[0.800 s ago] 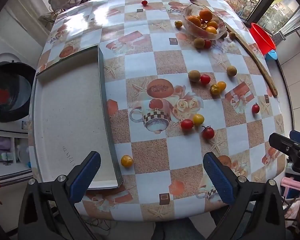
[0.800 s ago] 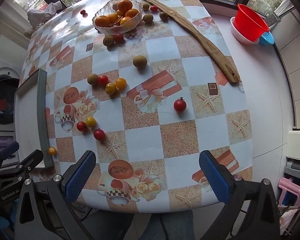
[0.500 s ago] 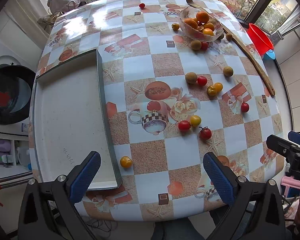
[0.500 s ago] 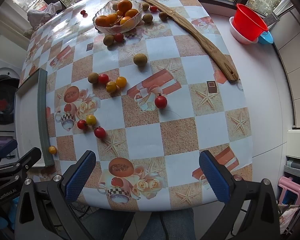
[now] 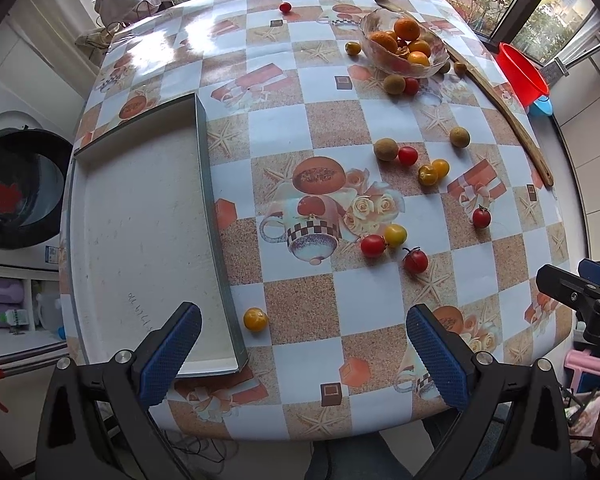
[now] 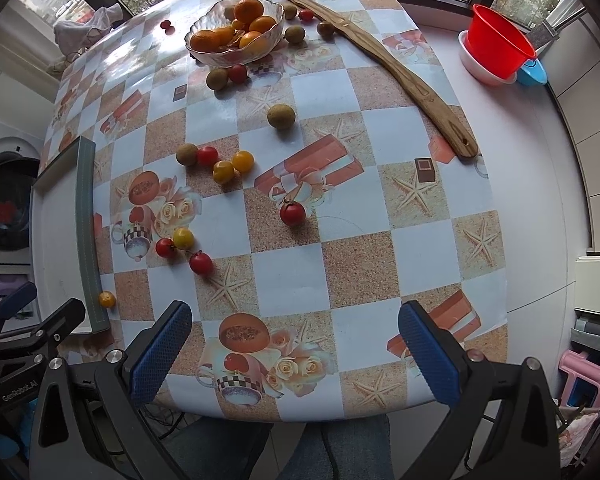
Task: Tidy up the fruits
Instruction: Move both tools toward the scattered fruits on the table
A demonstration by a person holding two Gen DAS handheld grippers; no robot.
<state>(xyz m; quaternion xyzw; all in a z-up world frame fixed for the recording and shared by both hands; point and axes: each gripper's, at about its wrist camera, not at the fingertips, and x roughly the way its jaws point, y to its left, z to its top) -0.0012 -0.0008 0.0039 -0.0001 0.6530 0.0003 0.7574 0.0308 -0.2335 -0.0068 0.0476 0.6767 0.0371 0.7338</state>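
Cherry tomatoes and small brown fruits lie scattered over the patterned table. A glass bowl [image 5: 404, 46] [image 6: 236, 36] of oranges stands at the far side. One stemmed red tomato [image 6: 293, 214] [image 5: 481, 217] lies apart from the rest. A small orange tomato [image 5: 255, 319] [image 6: 107, 299] rests against the rim of the white tray [image 5: 140, 220], which holds no fruit. My left gripper [image 5: 302, 340] hangs open above the near table edge beside the tray corner. To its right, my right gripper [image 6: 294, 336] is open too, over the near edge. Neither holds anything.
A long wooden stick [image 6: 380, 52] lies diagonally at the far right. A red basin [image 6: 498, 46] sits on the sill beyond it. A washing machine [image 5: 16, 196] stands left of the table, a pink stool [image 6: 584, 380] at the lower right.
The stemmed red tomato has rolled left across the table toward the other fruits. Both views take in slightly more of the table than before. Both grippers have stayed wide open.
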